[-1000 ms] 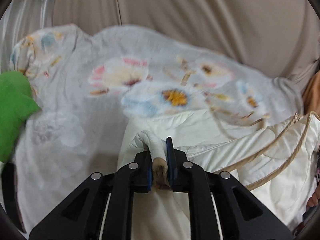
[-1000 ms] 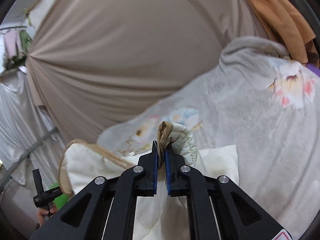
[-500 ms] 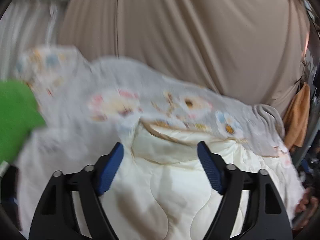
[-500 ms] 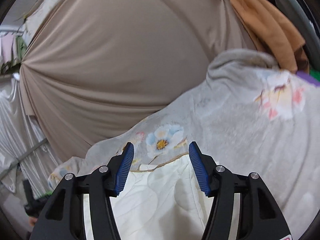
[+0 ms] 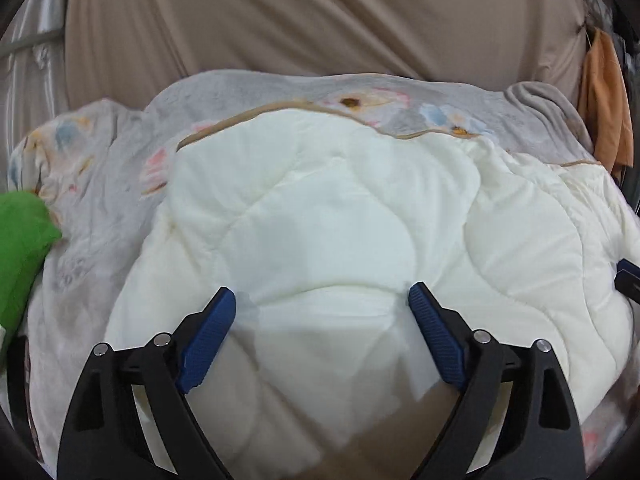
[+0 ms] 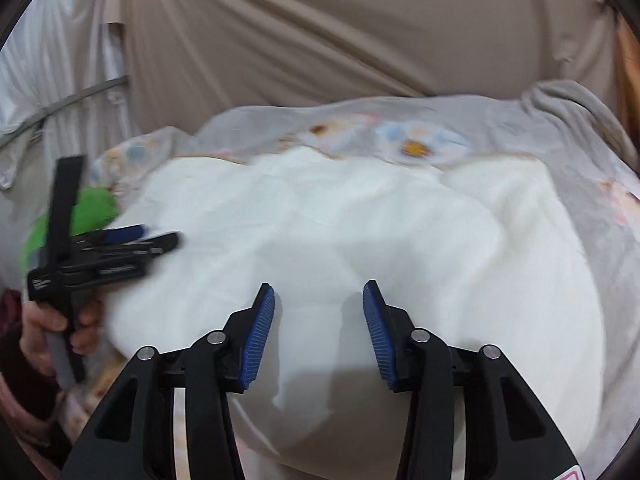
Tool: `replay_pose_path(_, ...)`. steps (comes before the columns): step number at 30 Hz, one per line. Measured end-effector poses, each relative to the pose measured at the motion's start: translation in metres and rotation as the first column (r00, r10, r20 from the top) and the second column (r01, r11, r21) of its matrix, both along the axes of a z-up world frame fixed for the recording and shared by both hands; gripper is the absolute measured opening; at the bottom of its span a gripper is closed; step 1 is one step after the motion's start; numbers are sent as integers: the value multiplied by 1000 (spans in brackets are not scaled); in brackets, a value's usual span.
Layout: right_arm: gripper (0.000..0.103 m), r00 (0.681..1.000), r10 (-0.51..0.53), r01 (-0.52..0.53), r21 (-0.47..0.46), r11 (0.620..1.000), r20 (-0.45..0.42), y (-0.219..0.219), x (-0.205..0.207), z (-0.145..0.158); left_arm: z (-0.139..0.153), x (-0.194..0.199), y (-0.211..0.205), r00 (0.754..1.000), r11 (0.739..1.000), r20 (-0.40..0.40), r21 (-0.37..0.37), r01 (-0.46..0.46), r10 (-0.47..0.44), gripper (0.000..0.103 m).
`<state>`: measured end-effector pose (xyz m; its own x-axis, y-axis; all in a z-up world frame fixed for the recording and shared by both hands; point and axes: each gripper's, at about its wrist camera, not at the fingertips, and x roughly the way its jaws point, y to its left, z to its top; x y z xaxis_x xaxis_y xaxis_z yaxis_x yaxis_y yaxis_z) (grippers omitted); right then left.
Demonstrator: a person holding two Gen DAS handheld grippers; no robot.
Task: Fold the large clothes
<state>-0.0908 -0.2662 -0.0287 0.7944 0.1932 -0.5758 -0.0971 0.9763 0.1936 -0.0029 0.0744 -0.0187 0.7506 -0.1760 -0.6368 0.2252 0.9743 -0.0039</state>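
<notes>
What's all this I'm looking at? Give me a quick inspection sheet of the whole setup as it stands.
Surface: grey floral blanket, spread under everything.
Job's things: cream quilted garment, lying folded on the blanket, tan trim at its far edge.
Clutter: green cloth at the left.
Grippers: left gripper open, jaws just widened; right gripper open, jaws just narrowing; nothing pinched.
Cables: nothing seen.
Surroundings: beige curtain behind; orange cloth hanging at the right.

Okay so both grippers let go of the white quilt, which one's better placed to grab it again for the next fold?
Probably the left gripper: its open jaws straddle a raised ridge of the white quilt. The right gripper is open too, but narrower, with only flat fabric between its jaws.
</notes>
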Motion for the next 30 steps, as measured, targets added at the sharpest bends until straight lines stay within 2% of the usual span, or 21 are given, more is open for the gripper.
replay_pose_path(1, 32, 999, -43, 43, 11, 999, -15, -15, -4, -3, -1, -2, 9, 1000, 1000, -10, -10, -15, 15, 87)
replay_pose_path(3, 31, 988, -147, 148, 17, 989, -34, -47, -19, -9, -4, -6, 23, 996, 994, 19, 51, -93, 92, 87)
replay_pose_path(5, 29, 976, -209, 213, 57, 975, -62, -74, -33, -15, -4, -10, 36, 991, 990, 23, 61, -130, 129, 87)
replay_pose_path(7, 27, 974, -210, 221, 159, 962, -86, -93, -44, -16, 3, -13, 49, 991, 991, -10, 8, -131, 131, 85)
replay_pose_path(9, 29, 972, -220, 231, 144, 962, -89, -94, -43, -6, 23, -11, 59, 993, 990, -14, -67, -121, 121, 85)
replay_pose_path(11, 39, 969, -243, 247, 106, 963, -55, -92, -37, 15, 44, -3, 64, 994, 988, 0, -116, -104, 105, 94)
replay_pose_path(12, 49, 969, -247, 248, 102, 963, -28, -91, -30, 28, 52, 8, 67, 994, 984, 5, -138, -110, 111, 96)
replay_pose_path(13, 58, 970, -244, 242, 117, 963, 5, -92, -21, 41, 58, 20, 68, 992, 980, 2, -153, -123, 125, 97)
replay_pose_path(14, 61, 971, -238, 233, 136, 963, 22, -95, -12, 49, 61, 37, 70, 990, 976, -16, -164, -142, 142, 98)
replay_pose_path(16, 68, 973, -228, 220, 172, 960, 27, -104, 15, 61, 58, 71, 72, 985, 968, -94, -192, -158, 143, 98)
replay_pose_path(19, 73, 968, -249, 252, 211, 944, -44, -119, 67, 57, 36, 116, 80, 962, 940, -237, -277, -201, 136, 97)
replay_pose_path(21, 73, 953, -274, 296, 205, 933, -127, -126, 99, 39, 24, 125, 80, 953, 924, -277, -316, -215, 127, 74)
replay_pose_path(22, 68, 945, -284, 312, 188, 931, -163, -127, 110, 30, 20, 129, 81, 947, 914, -299, -338, -223, 120, 56)
replay_pose_path(23, 55, 947, -259, 293, 180, 939, -191, -124, 121, 21, 20, 127, 82, 947, 907, -296, -355, -229, 123, 41)
replay_pose_path(24, 9, 955, -217, 254, 186, 949, -201, -120, 126, 19, 24, 124, 82, 954, 904, -272, -364, -223, 126, 28)
replay_pose_path(25, 10, 967, -208, 235, 197, 952, -146, -115, 121, 26, 29, 122, 82, 959, 911, -250, -353, -215, 129, 18)
replay_pose_path(26, 9, 977, -202, 212, 196, 957, -66, -110, 113, 37, 38, 117, 81, 970, 917, -207, -347, -197, 130, 14)
replay_pose_path(28, 9, 976, -200, 182, 190, 965, 82, -103, 92, 64, 53, 112, 77, 980, 933, -145, -314, -177, 137, 12)
replay_pose_path(30, 8, 965, -221, 187, 217, 958, 141, -105, 85, 76, 53, 119, 69, 982, 954, -121, -246, -171, 145, 12)
